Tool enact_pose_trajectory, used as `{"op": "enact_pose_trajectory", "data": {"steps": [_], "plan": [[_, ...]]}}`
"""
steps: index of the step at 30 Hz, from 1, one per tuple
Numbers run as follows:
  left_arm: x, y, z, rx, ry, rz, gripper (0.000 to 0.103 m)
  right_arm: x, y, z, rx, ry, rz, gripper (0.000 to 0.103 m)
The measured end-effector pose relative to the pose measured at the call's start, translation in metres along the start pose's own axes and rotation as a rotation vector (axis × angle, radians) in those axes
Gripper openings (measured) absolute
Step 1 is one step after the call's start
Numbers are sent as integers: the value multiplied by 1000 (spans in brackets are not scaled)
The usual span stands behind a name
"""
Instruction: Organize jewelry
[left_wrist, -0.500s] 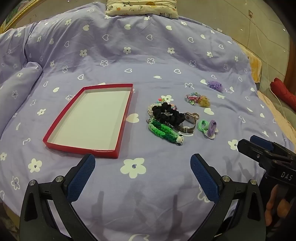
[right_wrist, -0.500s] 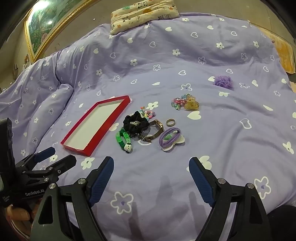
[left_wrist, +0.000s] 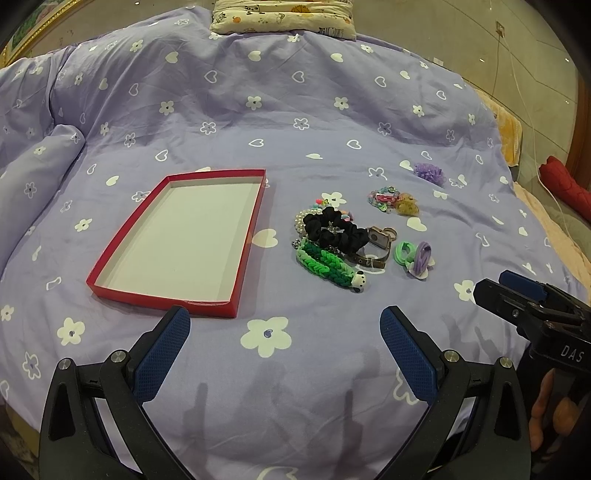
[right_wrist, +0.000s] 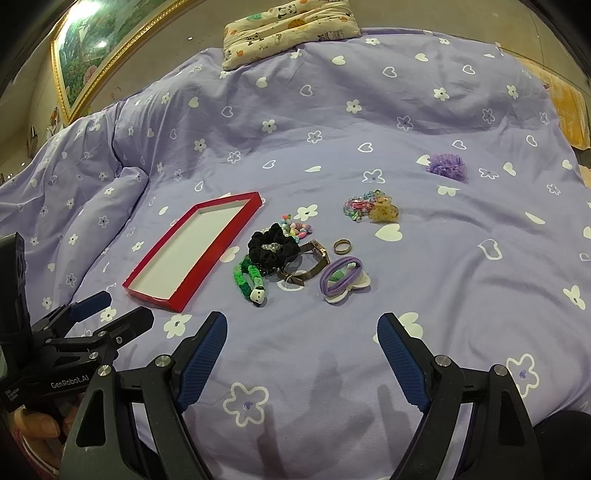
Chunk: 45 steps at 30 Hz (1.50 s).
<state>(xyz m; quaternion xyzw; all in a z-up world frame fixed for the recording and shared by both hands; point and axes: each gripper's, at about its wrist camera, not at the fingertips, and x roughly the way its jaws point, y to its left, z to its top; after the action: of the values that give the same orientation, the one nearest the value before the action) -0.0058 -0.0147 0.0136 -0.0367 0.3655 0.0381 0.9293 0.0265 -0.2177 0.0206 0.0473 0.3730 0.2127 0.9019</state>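
Observation:
An empty red tray (left_wrist: 184, 240) (right_wrist: 192, 254) with a white floor lies on the purple bedspread. To its right sits a cluster: a black scrunchie (left_wrist: 334, 230) (right_wrist: 273, 249), a green braided bracelet (left_wrist: 327, 264) (right_wrist: 245, 275), a watch (left_wrist: 376, 242) (right_wrist: 314, 262), purple hair ties (left_wrist: 415, 254) (right_wrist: 341, 278) and a ring (right_wrist: 342, 246). Farther back lie a bead bracelet (left_wrist: 384, 195) (right_wrist: 356, 206) and a purple flower scrunchie (left_wrist: 428, 171) (right_wrist: 447, 166). My left gripper (left_wrist: 286, 317) hangs open near the tray's front corner. My right gripper (right_wrist: 303, 319) is open in front of the cluster, holding nothing.
A patterned pillow (left_wrist: 280, 16) (right_wrist: 288, 27) rests at the bed's far end. A framed picture (right_wrist: 96, 51) leans at the back left. The quilt bunches into a fold (left_wrist: 37, 177) on the left. A red cloth (left_wrist: 565, 184) lies off the bed's right edge.

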Motion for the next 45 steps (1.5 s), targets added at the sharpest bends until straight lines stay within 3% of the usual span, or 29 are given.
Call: {"op": "enact_pose_trajectory", "data": {"steps": [31,37,41,45], "plan": [[0,-1,4,1,5,-8,103,3,1,-3,-3,-3,-4,86],[17,3,9,-23,45,-58,103,11,-5,-3,-8,-4,-7,86],[36,6,13,-43,81,-84,103,26,-15,0,43,21,36,85],[53,2,18,-37,107,-103,99,41,-22,5,41,36,32,83]]}}
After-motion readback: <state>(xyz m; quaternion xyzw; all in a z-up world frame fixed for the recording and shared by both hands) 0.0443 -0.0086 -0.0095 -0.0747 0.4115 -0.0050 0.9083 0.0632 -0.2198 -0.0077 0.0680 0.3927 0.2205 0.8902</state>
